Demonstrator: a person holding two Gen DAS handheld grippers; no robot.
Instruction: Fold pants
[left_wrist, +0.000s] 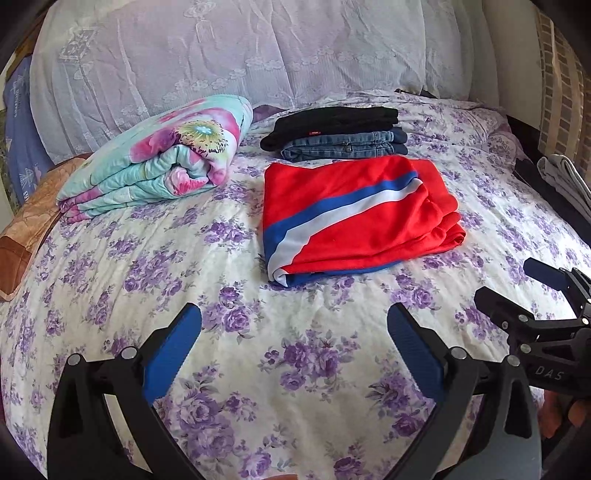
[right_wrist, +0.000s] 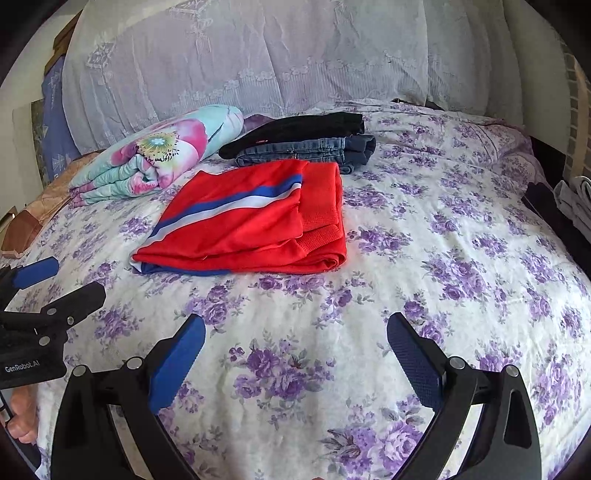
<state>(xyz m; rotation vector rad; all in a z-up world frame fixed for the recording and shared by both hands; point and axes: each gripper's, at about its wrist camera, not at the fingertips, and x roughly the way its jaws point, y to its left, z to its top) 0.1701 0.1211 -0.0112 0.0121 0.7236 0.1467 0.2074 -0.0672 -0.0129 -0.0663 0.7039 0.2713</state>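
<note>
Red pants (left_wrist: 354, 214) with a blue and white stripe lie folded into a rectangle on the flowered bedspread (left_wrist: 258, 369), also seen as the red pants (right_wrist: 251, 221) in the right wrist view. My left gripper (left_wrist: 293, 332) hovers open over bare bedspread, short of the pants. My right gripper (right_wrist: 295, 336) is open too, nothing between its blue pads, below and right of the pants. Each gripper shows at the edge of the other's view: the right gripper (left_wrist: 517, 291) and the left gripper (right_wrist: 62, 284).
Behind the red pants sits a stack of folded black pants (left_wrist: 332, 122) on folded jeans (left_wrist: 343, 146). A rolled floral quilt (left_wrist: 155, 158) lies at the left. Pillows under lace (left_wrist: 240, 55) line the back. Grey cloth (left_wrist: 565, 177) hangs off the right edge.
</note>
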